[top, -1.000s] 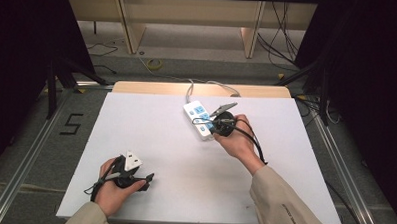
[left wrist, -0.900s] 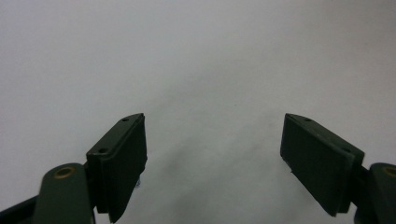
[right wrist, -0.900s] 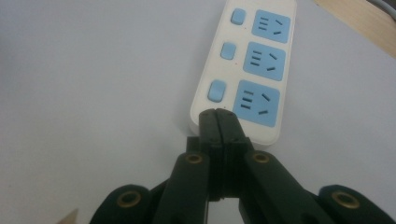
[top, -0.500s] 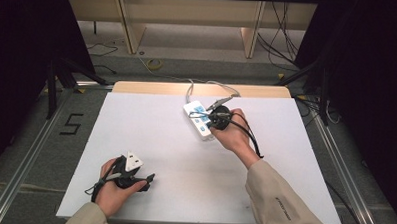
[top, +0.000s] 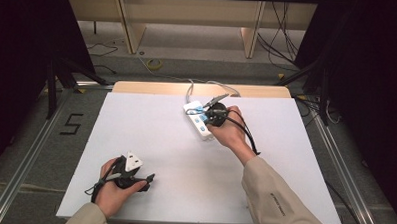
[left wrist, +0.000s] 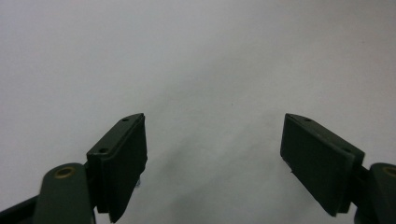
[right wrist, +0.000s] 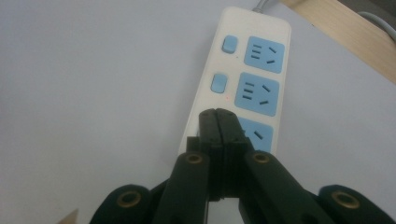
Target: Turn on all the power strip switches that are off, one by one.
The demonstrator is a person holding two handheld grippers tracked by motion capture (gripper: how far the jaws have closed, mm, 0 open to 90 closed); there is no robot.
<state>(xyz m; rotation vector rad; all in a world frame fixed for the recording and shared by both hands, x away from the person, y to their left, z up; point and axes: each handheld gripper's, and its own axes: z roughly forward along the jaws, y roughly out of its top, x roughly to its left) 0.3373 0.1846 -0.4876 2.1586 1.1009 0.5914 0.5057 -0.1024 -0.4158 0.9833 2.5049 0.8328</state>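
A white power strip point(top: 196, 123) with blue sockets and blue switches point(right wrist: 243, 60) lies at the table's far middle, its cable running off the far edge. My right gripper point(top: 205, 117) is over it with its jaws shut and nothing between them. Its tips point(right wrist: 217, 114) stand over the strip beside the third socket, where I cannot tell if they touch. My left gripper point(top: 148, 183) rests near the front left of the table. Its jaws point(left wrist: 212, 135) are wide open over bare white tabletop.
The white table point(top: 136, 125) has a wooden strip point(right wrist: 345, 32) along its far edge. Beyond it are wooden shelf legs and loose cables on the floor. A "5" is marked on the floor at the left point(top: 72, 123).
My right hand has shifted a little left and farther away, bringing the shut gripper over the power strip. The left hand has stayed put.
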